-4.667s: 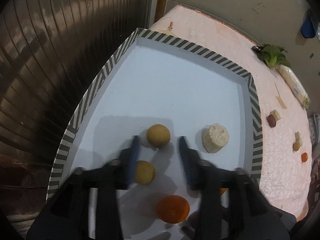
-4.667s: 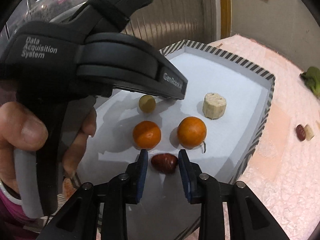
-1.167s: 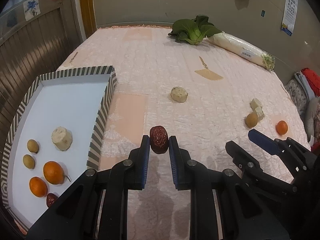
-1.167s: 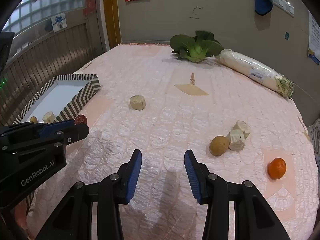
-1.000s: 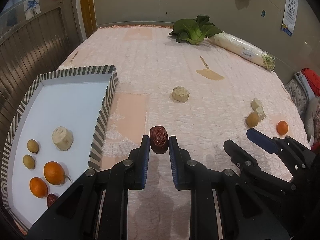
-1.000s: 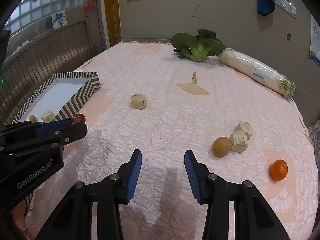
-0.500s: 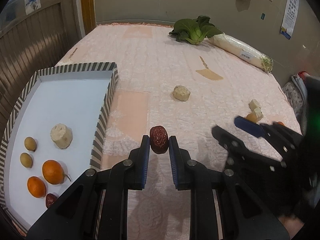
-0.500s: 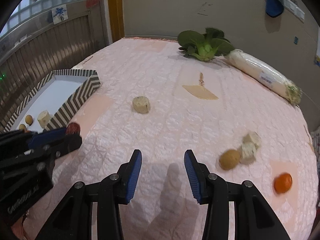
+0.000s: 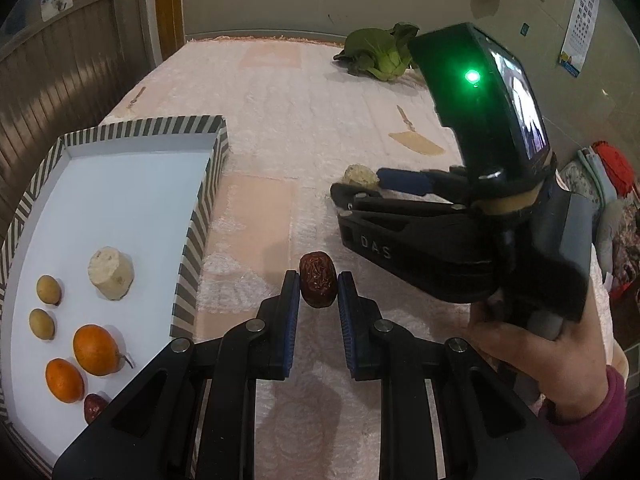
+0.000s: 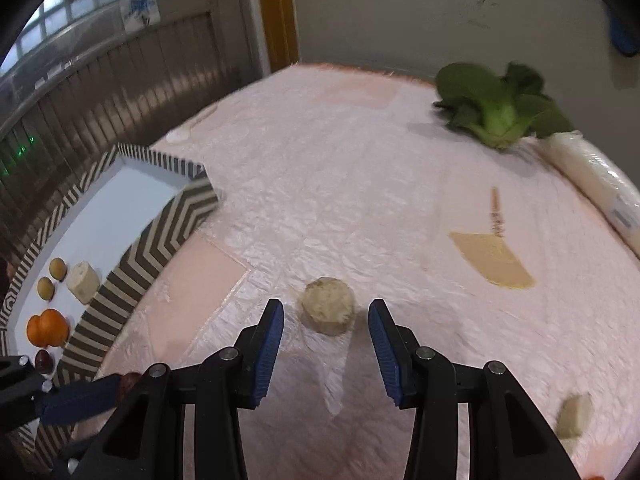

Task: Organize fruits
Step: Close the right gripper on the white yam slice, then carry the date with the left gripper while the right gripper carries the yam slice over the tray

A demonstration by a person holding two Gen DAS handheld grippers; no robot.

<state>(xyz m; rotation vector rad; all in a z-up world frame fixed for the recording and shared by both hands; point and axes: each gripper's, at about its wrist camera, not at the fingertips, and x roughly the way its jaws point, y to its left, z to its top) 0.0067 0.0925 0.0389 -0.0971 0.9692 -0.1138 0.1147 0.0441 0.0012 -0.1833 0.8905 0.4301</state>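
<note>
My left gripper (image 9: pixel 318 286) is shut on a dark red date (image 9: pixel 318 279), held above the pink cloth just right of the striped tray (image 9: pixel 198 216). The tray holds two oranges (image 9: pixel 96 350), two small yellow fruits (image 9: pixel 48 289), a pale chunk (image 9: pixel 111 273) and another date (image 9: pixel 94 407). My right gripper (image 10: pixel 326 334) is open, its jaws on either side of a pale round chunk (image 10: pixel 329 310) on the cloth. In the left wrist view the right gripper (image 9: pixel 360 190) reaches that chunk (image 9: pixel 360 176).
A green bok choy (image 10: pixel 496 114) and a wrapped white radish (image 10: pixel 600 188) lie at the far side. A tan paper piece (image 10: pixel 492 260) lies mid-cloth. Another pale chunk (image 10: pixel 574 420) sits at the right. A wooden slatted wall (image 10: pixel 100 92) runs behind the tray.
My right gripper has moved forward and left across the cloth, so the pale round chunk now sits between its open jaws. My left gripper still holds the date, almost unmoved.
</note>
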